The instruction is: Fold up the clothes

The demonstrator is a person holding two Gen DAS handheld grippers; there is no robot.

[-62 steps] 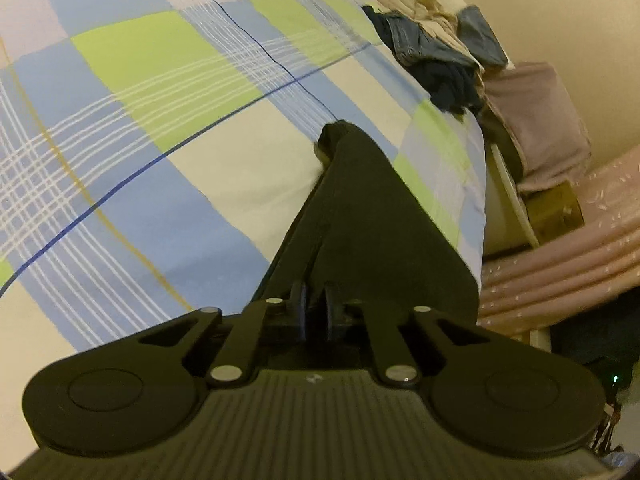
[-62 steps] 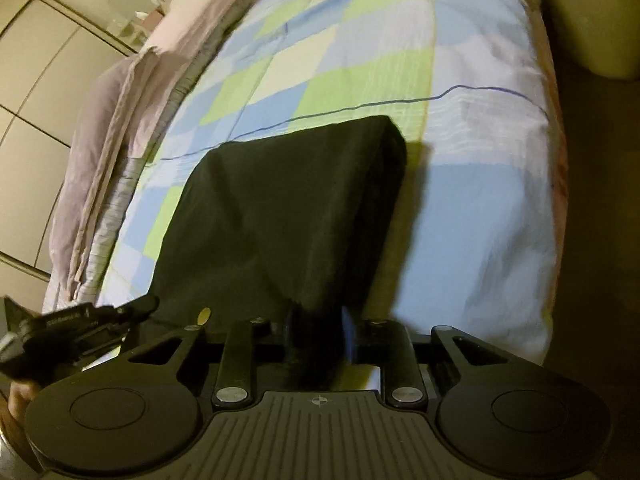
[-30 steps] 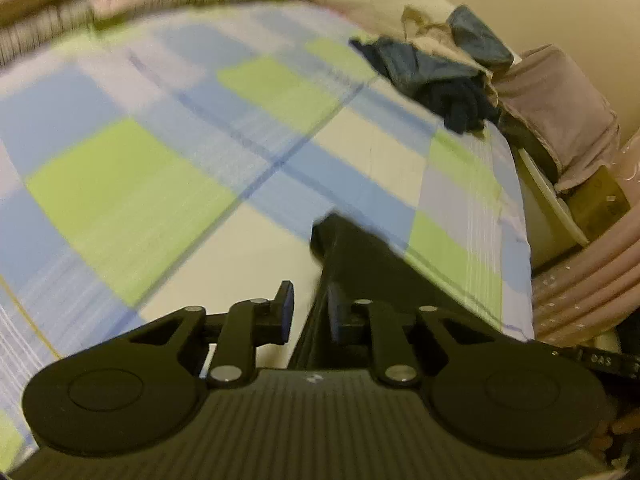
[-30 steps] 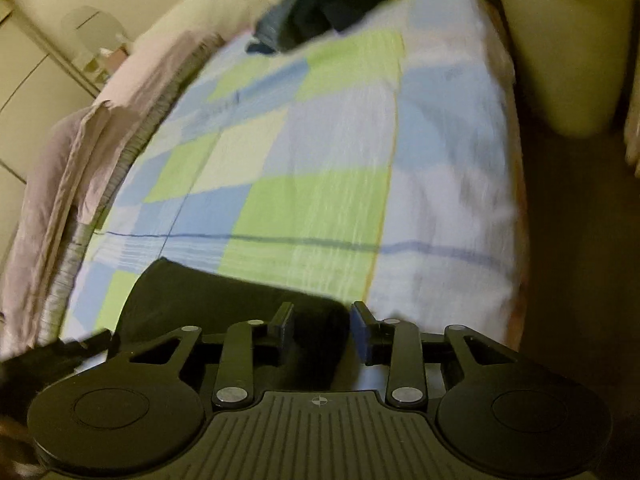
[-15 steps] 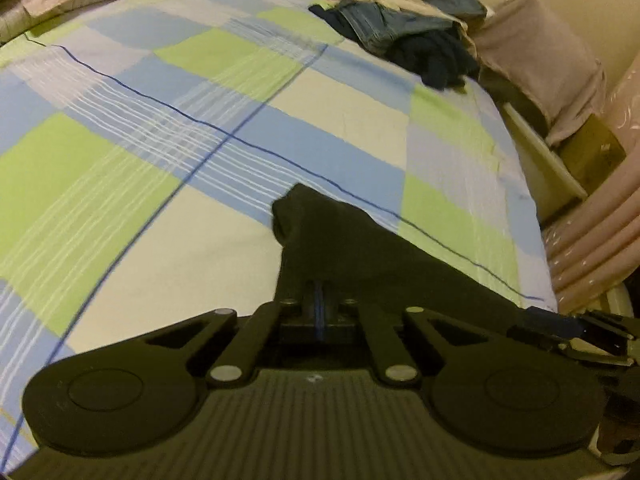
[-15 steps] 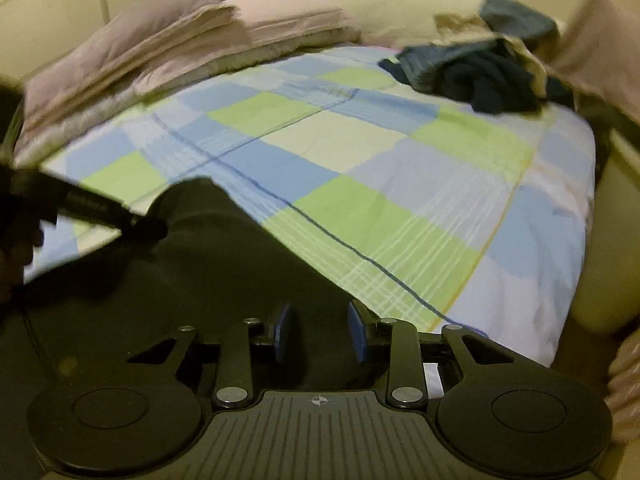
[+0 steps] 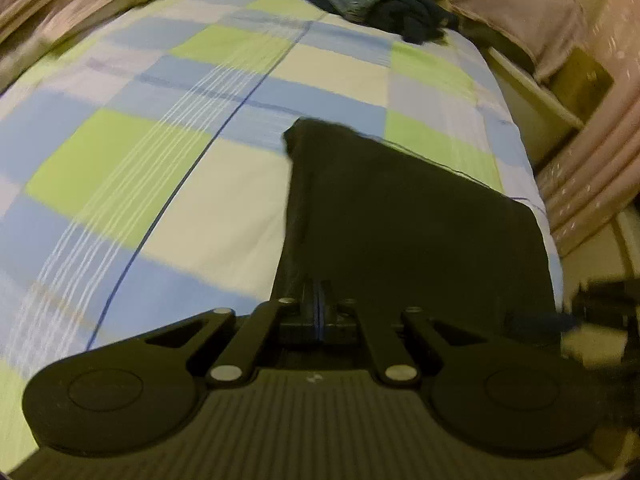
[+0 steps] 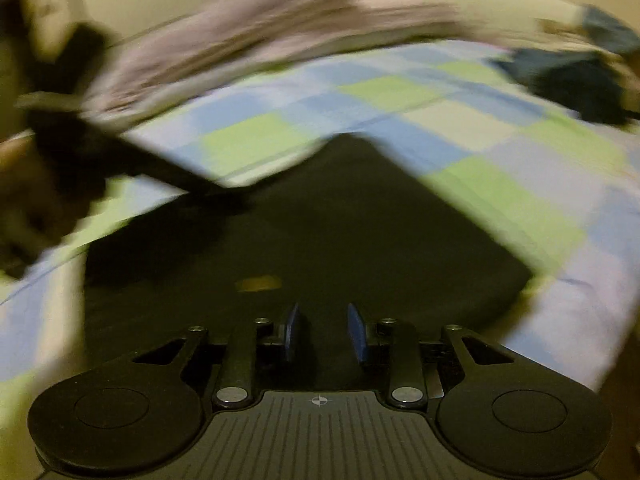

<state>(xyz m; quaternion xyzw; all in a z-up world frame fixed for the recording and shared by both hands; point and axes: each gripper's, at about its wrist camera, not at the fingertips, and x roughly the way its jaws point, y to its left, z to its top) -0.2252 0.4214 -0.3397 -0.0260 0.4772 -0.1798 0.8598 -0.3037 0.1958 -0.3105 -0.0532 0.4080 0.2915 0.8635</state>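
Black plastic jaws of the left gripper [image 7: 319, 304] stand pressed together on the near edge of the dark, flat-lying garment [image 7: 404, 216], with no gap showing between the pads. The right gripper [image 8: 323, 334] is different: its blue-faced pads [image 8: 291, 330] stand apart over the same dark cloth [image 8: 312, 236], with fabric below them but nothing pinched.

The garment lies on the checked blue, green and cream bedspread [image 7: 152, 152], near the bed's edge, already in a squarish, partly folded shape. A small yellowish label [image 8: 258, 283] shows on it just ahead of the right gripper. The right wrist view is heavily smeared, so the dark shape at its left is probably the other gripper's arm, though that is not certain.

To do this step well, the right gripper should take the near edge at a matching corner before any lift, so both corners rise together. Then carry the edge over evenly and lay it square on the far edge, keeping the cloth taut between the grips to avoid a skewed crease. A heap of unfolded blue and dark clothes [image 7: 384, 0] waits at the far end of the bed.
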